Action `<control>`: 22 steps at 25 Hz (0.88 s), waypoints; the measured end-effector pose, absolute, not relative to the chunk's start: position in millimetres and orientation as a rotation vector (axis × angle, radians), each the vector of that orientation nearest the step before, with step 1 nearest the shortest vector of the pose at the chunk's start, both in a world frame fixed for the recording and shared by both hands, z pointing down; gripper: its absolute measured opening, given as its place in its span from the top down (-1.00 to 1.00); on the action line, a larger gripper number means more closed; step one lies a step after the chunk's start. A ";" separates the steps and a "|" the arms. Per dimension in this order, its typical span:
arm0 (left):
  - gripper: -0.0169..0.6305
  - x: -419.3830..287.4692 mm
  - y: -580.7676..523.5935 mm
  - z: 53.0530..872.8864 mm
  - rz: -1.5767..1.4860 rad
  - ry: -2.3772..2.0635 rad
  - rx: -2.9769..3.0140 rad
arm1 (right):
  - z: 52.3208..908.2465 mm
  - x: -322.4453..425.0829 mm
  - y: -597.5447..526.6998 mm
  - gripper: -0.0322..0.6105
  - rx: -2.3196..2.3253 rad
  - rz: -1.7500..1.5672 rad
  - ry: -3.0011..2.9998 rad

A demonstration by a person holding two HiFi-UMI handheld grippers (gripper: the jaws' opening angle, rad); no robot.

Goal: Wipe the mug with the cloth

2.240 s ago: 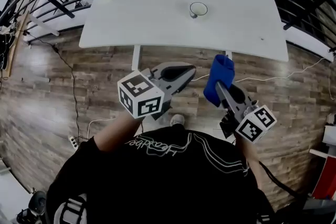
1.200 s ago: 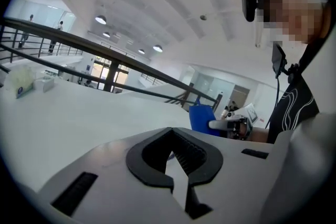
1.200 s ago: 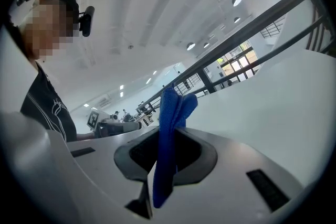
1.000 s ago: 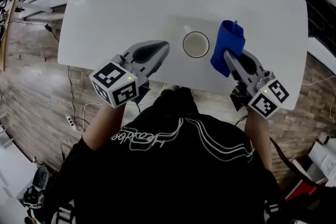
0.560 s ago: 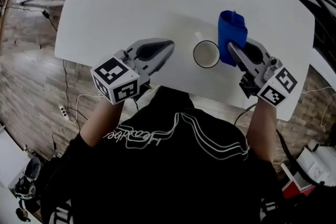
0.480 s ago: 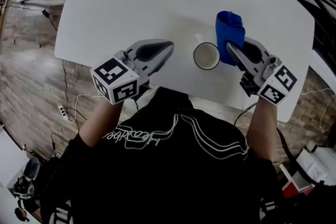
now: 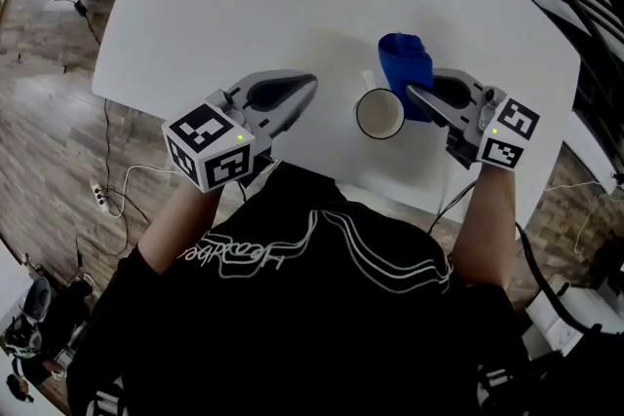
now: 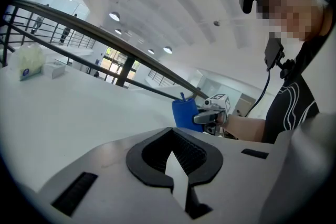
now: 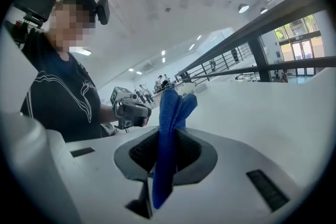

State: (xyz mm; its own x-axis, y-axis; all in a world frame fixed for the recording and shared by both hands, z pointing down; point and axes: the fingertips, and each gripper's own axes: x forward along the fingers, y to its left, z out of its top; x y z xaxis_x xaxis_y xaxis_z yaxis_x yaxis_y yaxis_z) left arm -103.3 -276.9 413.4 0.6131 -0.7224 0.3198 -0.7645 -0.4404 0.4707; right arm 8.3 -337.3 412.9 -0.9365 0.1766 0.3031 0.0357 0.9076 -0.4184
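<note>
Since half a second ago the right tongs (image 7: 413,96) have brought the blue cloth (image 7: 404,71) in toward the white mug (image 7: 378,114). It now sits just beside the mug's rim, though I cannot tell whether it touches.

In the head view, the mug stands upright near the bench's (image 7: 263,5) near edge. The left tongs (image 7: 308,87) are near it but not on it.

In the left gripper view, those tongs are closed on nothing.

In the right gripper view, the tongs pinch the folded cloth.

Judging by this, the cloth is fetched and positioned, but nothing steadies the mug and the whole wipe remains.
</note>
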 end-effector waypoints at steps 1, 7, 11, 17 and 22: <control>0.93 -106.5 -276.0 417.0 0.094 -1.180 2.239 | 416.6 5.7 -336.9 0.75 -0.169 0.599 -2.721; 0.93 -116.6 -272.4 430.2 0.061 -1.218 2.162 | 426.2 0.9 -334.7 0.75 -0.270 0.699 -2.664; 0.93 -121.5 -274.3 433.2 0.060 -1.231 2.157 | 437.3 -2.9 -337.4 0.75 -0.295 0.793 -2.612; 0.93 -121.1 -278.0 435.8 0.061 -1.237 2.166 | 463.0 -2.8 -335.3 0.75 -0.257 0.855 -2.497; 0.93 -117.7 -278.3 441.5 0.073 -1.213 2.174 | 468.6 -5.3 -335.4 0.75 -0.217 0.872 -2.487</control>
State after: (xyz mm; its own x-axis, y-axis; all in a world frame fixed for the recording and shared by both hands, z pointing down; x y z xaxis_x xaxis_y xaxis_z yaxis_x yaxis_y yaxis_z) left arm -117.7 -278.3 441.5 0.5726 -0.7457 0.3407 -0.7810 -0.3697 0.5034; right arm -5.3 -335.4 468.6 -0.8662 0.3024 0.3978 -0.0122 0.7831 -0.6217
